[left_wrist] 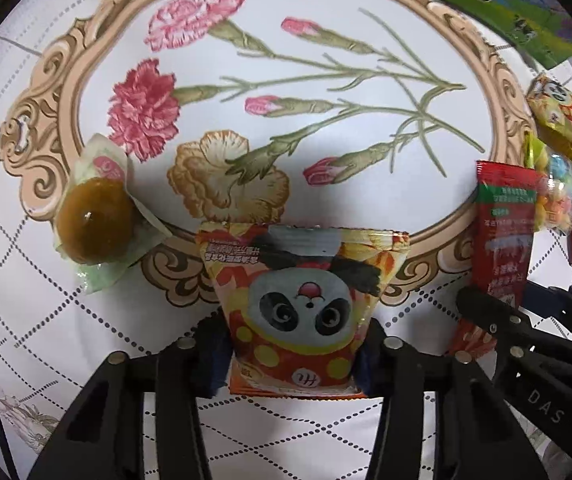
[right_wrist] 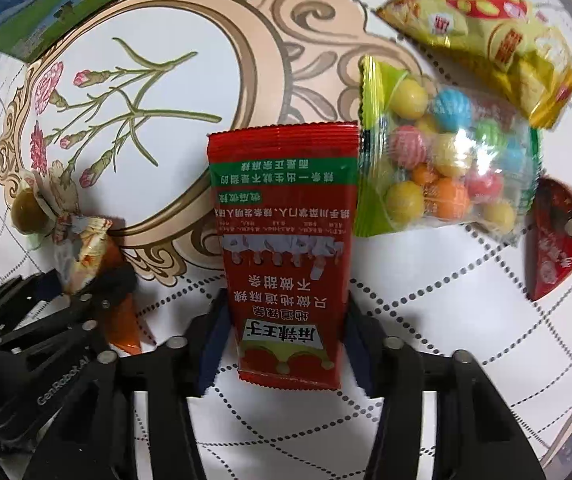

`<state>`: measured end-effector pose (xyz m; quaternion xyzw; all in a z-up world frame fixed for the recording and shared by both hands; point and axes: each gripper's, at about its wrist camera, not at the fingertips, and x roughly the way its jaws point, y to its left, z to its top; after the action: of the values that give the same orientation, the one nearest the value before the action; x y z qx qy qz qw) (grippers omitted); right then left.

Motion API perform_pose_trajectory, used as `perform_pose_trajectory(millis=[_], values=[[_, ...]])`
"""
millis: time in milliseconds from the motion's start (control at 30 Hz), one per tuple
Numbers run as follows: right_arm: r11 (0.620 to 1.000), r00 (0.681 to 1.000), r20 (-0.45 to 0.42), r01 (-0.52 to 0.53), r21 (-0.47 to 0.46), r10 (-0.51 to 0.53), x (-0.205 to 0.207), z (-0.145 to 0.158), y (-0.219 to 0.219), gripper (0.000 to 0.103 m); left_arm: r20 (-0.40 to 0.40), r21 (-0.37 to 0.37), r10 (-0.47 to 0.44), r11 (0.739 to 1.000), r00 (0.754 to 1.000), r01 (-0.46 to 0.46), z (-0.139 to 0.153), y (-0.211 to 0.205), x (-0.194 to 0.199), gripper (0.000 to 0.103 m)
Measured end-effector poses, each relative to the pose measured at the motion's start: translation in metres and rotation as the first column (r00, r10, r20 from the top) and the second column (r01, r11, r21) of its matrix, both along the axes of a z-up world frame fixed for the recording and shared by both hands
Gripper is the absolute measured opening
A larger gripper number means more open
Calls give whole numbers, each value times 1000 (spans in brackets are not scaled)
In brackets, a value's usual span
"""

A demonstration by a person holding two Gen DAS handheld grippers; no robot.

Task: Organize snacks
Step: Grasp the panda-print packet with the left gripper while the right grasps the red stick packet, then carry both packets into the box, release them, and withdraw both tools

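My left gripper (left_wrist: pixel 292 354) is shut on a panda snack packet (left_wrist: pixel 302 304) and holds it over the flowered tablecloth. My right gripper (right_wrist: pixel 286 344) is shut on a red spicy-strip packet (right_wrist: pixel 286 248). That red packet also shows at the right of the left wrist view (left_wrist: pixel 504 232), with the right gripper below it. The left gripper with its panda packet (right_wrist: pixel 83 252) shows at the left of the right wrist view. A brown round sweet in a clear wrapper (left_wrist: pixel 95 220) lies left of the panda packet.
A bag of coloured candy balls (right_wrist: pixel 446 160) lies right of the red packet, touching it. A second yellow panda packet (right_wrist: pixel 486 36) lies behind it. A red heart-shaped packet (right_wrist: pixel 562 236) lies at the far right. A green box (left_wrist: pixel 526 8) stands at the back.
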<state>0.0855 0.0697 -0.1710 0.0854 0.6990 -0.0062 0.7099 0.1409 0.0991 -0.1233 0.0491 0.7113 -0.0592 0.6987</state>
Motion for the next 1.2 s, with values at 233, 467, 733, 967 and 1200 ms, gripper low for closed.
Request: perform_pose_trajectory(millis=[233,467,733,967,1200], values=[[993,997,79,-19,113,10,-2,50,13,46,71,-65,0,998,997,4,56,-6,7,41],[965,971,239,-65,255,3,34,151,24,46,197,-155,6,988,980,25,157,10,67,41],[942,948,308,-34,334,-75,148,215,24,46,290,-56,-13,998,957,30,234,56,198,41],[942,968,223,38,333,-118,230,202,35,46,201,7,-17,1000,979,16,200,60,272,41],[926,991,78,75,370,-111,262,157,47,55,76,-16,-3,1000,997,5,165,60,305,46]])
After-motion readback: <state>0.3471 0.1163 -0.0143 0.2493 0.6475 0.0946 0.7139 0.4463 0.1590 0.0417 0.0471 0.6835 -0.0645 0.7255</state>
